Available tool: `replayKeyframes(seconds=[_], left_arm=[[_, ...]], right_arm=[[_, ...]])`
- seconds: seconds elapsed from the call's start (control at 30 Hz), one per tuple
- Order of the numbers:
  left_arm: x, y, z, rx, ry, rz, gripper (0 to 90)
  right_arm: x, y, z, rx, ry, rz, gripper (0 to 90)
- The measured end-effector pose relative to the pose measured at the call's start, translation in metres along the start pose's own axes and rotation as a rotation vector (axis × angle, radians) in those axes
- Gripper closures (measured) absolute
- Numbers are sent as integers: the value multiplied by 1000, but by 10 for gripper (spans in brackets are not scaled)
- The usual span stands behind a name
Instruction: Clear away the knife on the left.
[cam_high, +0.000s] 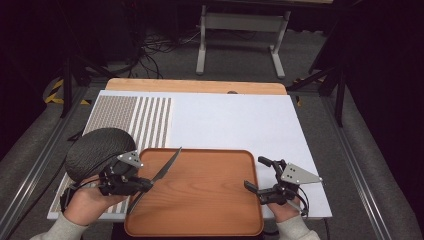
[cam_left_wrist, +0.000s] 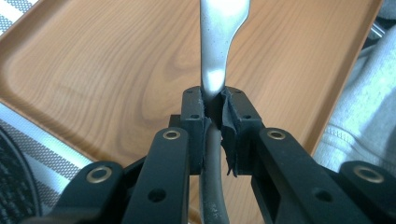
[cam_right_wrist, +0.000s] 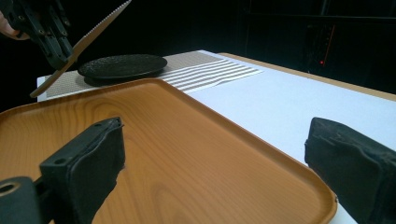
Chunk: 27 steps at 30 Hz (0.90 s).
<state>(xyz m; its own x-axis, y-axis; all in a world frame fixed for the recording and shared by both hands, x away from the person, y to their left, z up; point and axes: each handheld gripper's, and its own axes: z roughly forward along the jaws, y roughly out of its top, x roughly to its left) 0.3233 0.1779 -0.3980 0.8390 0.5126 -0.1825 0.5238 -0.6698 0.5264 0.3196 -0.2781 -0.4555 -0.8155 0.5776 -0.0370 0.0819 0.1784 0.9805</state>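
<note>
Black left tongs (cam_high: 146, 184) clamped on the handle of a steel knife (cam_high: 165, 169), pads pressed to either side of it in the left gripper view (cam_left_wrist: 211, 122). Blade raised above the near left corner of a wooden tray (cam_high: 200, 210), tilted up and away toward the far side of the tabletop (cam_high: 235, 122). Black right tongs (cam_high: 259, 175) spread wide and empty, poised at the tray's right rim, jaws well apart in the right gripper view (cam_right_wrist: 219, 168). Dark round plate (cam_high: 99, 150) just left of the tray, resting on a striped mesh mat (cam_high: 135, 117) at the tabletop's left side.
</note>
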Motion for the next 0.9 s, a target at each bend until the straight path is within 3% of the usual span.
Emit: replayKeyframes(seconds=[0.17,0.33,0.9], left_arm=[[-1,-2,12,-17,-47,-32,799],[-2,-1,19,13,-35,-39,798],[1,-2,37,87,-73,-104,799]], right_arm=[[1,0,0,2,0,-2,57],[1,0,1,6,1,-3,56],[1,0,1,5,3,-4,57]])
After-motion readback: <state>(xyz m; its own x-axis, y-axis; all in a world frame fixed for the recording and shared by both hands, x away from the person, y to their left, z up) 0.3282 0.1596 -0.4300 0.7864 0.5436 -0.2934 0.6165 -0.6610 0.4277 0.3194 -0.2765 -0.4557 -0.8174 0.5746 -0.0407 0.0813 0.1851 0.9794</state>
